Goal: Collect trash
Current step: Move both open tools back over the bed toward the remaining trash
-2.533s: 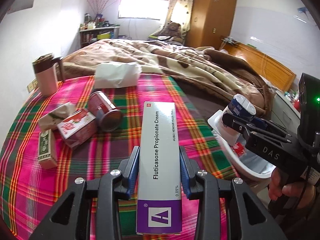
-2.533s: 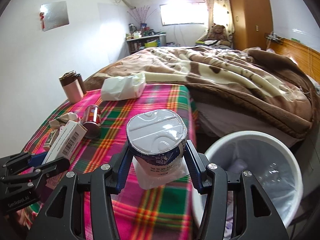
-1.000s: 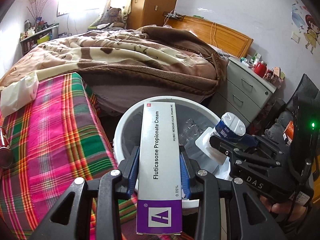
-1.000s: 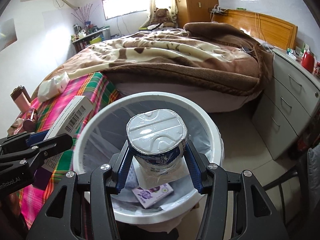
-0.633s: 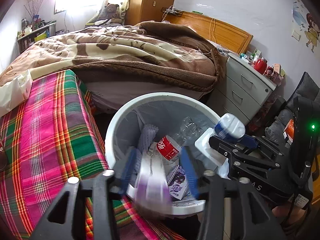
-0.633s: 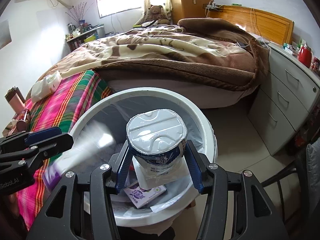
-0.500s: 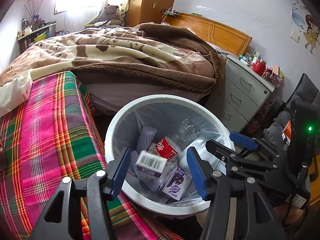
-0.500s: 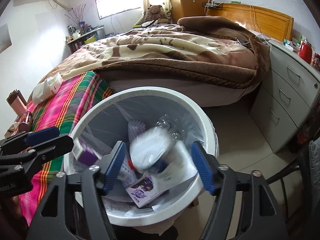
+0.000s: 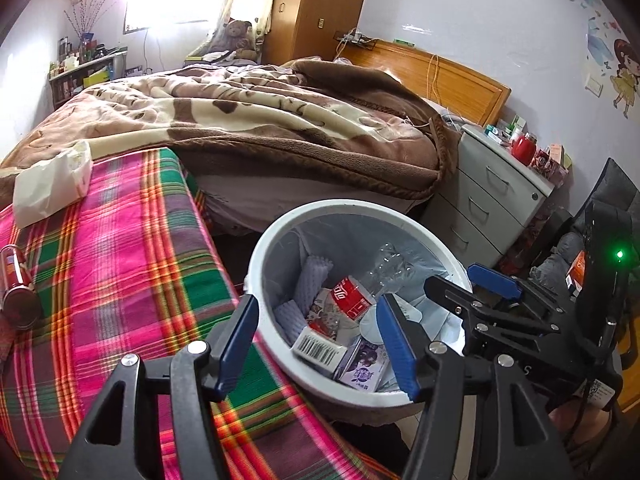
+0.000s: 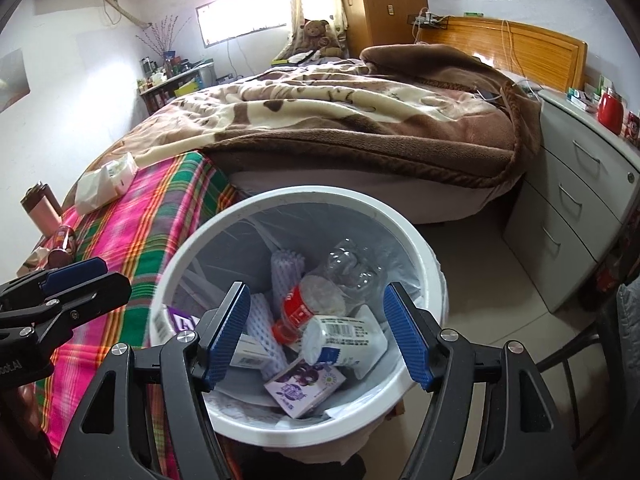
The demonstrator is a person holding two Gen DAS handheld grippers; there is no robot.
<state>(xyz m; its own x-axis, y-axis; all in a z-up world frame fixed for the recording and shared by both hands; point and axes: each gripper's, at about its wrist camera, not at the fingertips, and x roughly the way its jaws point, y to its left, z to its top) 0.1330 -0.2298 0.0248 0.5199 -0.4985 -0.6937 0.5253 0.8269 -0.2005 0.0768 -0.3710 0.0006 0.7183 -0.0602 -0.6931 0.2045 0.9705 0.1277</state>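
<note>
White trash bin [image 10: 420, 256] beside the plaid-covered bed [image 9: 120, 264], holding a clear plastic bottle [image 10: 348, 268], foam sleeves [image 10: 286, 268], a purple carton [image 10: 306, 386] and a yogurt cup [image 10: 344, 344]. The right wrist view alone shows the cup and a pink mug [image 10: 40, 208]; the left wrist view alone shows the barcoded box [image 9: 320, 348]. Left gripper [image 9: 316, 334], jaws opening with nothing between them; right gripper [image 10: 318, 334], jaws wide and empty, both above the bin.

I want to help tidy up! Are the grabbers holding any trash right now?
No. The left gripper, its jaws opening, and the right gripper are both empty above the bin.
</note>
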